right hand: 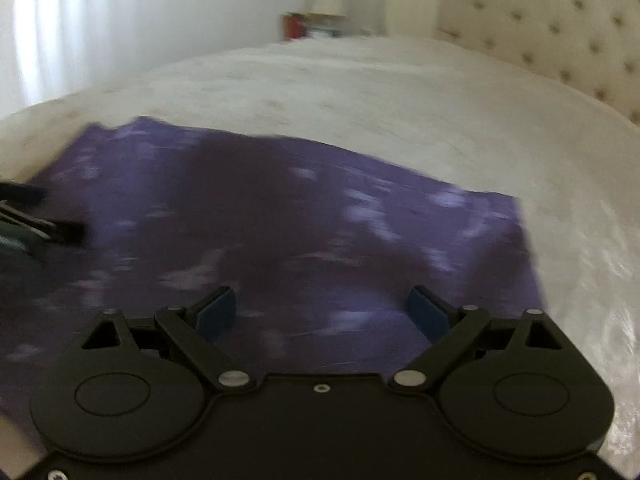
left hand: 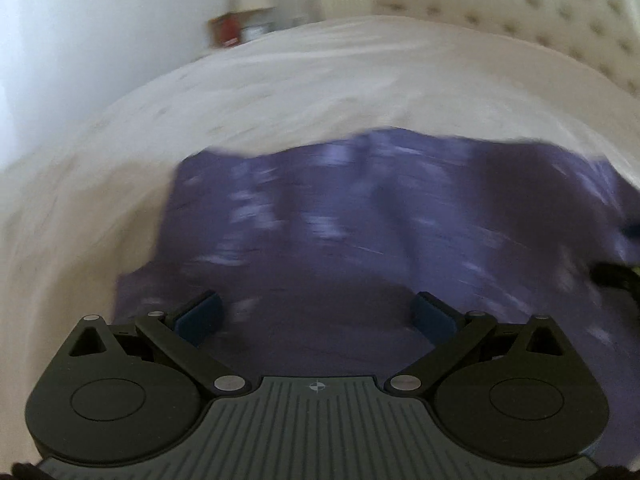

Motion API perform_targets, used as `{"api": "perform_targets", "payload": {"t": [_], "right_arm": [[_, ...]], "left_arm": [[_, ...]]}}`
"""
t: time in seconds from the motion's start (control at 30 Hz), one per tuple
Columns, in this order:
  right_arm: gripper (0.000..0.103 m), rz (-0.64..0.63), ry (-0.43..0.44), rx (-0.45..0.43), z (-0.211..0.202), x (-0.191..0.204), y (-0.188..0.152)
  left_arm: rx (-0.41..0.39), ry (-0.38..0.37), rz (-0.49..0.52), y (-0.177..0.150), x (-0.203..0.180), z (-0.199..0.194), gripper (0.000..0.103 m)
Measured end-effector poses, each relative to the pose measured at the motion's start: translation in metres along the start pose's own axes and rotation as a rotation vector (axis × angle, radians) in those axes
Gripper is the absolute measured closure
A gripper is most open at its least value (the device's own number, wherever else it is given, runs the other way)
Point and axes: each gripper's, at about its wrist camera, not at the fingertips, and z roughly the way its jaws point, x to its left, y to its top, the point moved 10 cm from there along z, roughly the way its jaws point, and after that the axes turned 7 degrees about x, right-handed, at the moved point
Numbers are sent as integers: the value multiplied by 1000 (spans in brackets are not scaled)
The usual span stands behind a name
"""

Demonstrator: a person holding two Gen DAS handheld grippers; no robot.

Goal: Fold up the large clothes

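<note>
One purple garment (left hand: 360, 220) with pale blotches lies spread flat on the white bed (left hand: 280, 80), its far edge well short of the tufted headboard (left hand: 540, 4). Above the garment's near part the left hand-held gripper (left hand: 318, 314) hangs with blue pads (left hand: 198, 316) spread wide, nothing between them. Just beside it, also over the garment, the right hand-held gripper (right hand: 322, 312) is likewise released and empty. Beyond the bed, near the headboard, a red box (right hand: 294, 26) sits blurred.
</note>
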Motion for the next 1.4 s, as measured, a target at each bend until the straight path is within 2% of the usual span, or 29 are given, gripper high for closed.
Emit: {"api": "perform_targets", "payload": {"t": [0.07,0.13,0.17,0.3,0.4,0.5,0.6,0.8,0.93,1.13,1.4], "right_arm": [[5,120,1,7,9,-25,-4],[5,196,-11,6,14,-44,-9],[5,207,2,2,14,-47,-12],[5,188,10,2,6,-46,-15],[5,199,44,-20,-11,-48,-16],[4,264,105,-79,-45,-56,-28],[3,342,142,-97,-69,-68,-45],[2,523,225,-65,-100,-88,-94],[1,608,299,-20,-106,-84,-124],[0,689,393,12,-91,-70,-141],[0,723,412,-33,-61,-64,-125]], "left_arm": [[10,-22,-83,1,22,4,0],[26,-41,-93,0,32,7,0],[37,-30,-86,-1,34,8,0],[23,-67,-133,-4,42,-7,0],[-4,-125,-169,-5,41,-19,0],[-25,-184,-189,-24,46,-47,0],[-24,-217,-201,-44,48,-65,0],[40,-244,-221,-84,51,-81,0],[90,-283,-258,-107,48,-78,0],[86,-311,-306,-98,42,-61,0],[43,-286,-333,-79,38,-38,0]]}}
